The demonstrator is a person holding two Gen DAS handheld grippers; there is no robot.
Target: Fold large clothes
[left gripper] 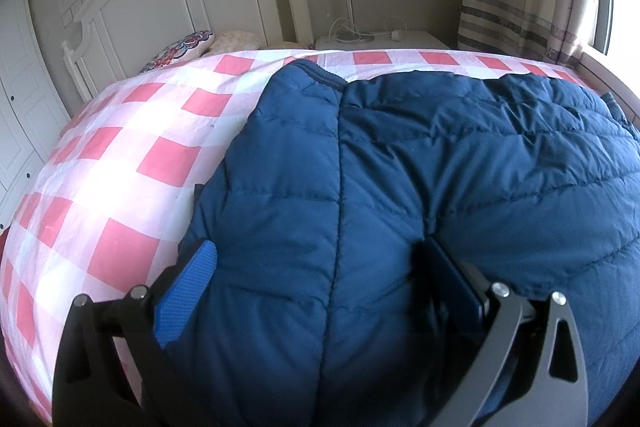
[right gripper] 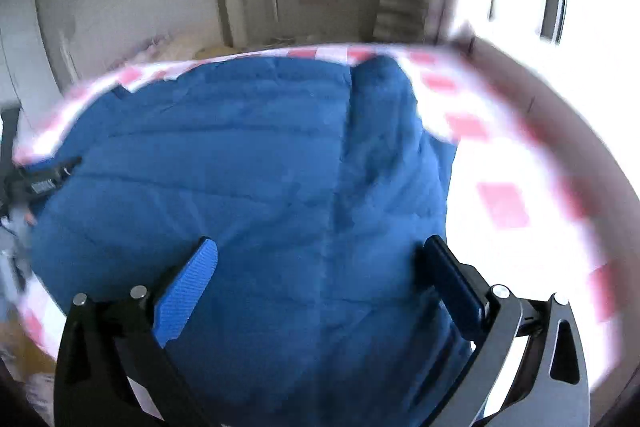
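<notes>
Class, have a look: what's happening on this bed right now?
A person is working with two handheld grippers on a blue puffer jacket spread over a pink checked bedsheet. Both the left gripper and the right gripper are open, with jacket fabric between their fingers. The right view is motion-blurred.

- Left gripper [left gripper: 316, 275]: black frame arms, silver round pins, blue ribbed pads on the fingers [left gripper: 188, 291].
- Right gripper [right gripper: 320, 275]: same build.
</notes>
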